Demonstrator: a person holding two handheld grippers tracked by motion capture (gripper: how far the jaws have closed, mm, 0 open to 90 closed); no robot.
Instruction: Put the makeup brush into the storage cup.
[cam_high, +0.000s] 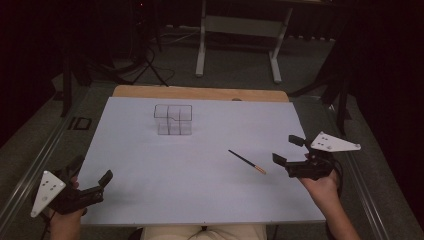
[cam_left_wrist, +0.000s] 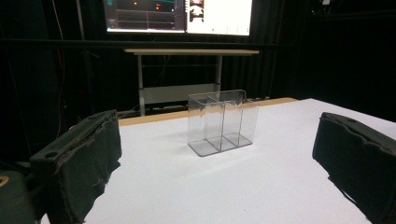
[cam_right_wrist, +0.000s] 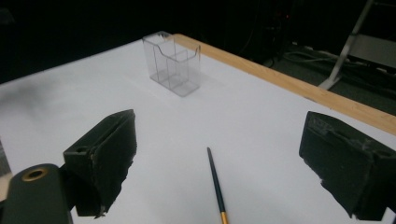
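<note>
the right gripper (cam_right_wrist: 219, 163) has its black jaws spread wide, holding nothing; a thin dark paintbrush with an orange ferrule (cam_right_wrist: 215, 186) lies flat between them; the left gripper (cam_left_wrist: 219, 158) gapes too, a clear plastic compartmented holder (cam_left_wrist: 223, 122) standing upright beyond its jaws on the white table (cam_high: 200, 170).

Room is dark, black walls all round. White tabletop (cam_high: 200, 165) with a bare wooden strip (cam_high: 200, 93) along its far edge. Grey carpet floor (cam_high: 240, 57) beyond, cables (cam_high: 150, 65) trailing on it. White-legged desk (cam_high: 240, 25) behind the far edge; lit monitor (cam_left_wrist: 177, 16) above it. Metal rails (cam_high: 30, 165) flank both side edges.
</note>
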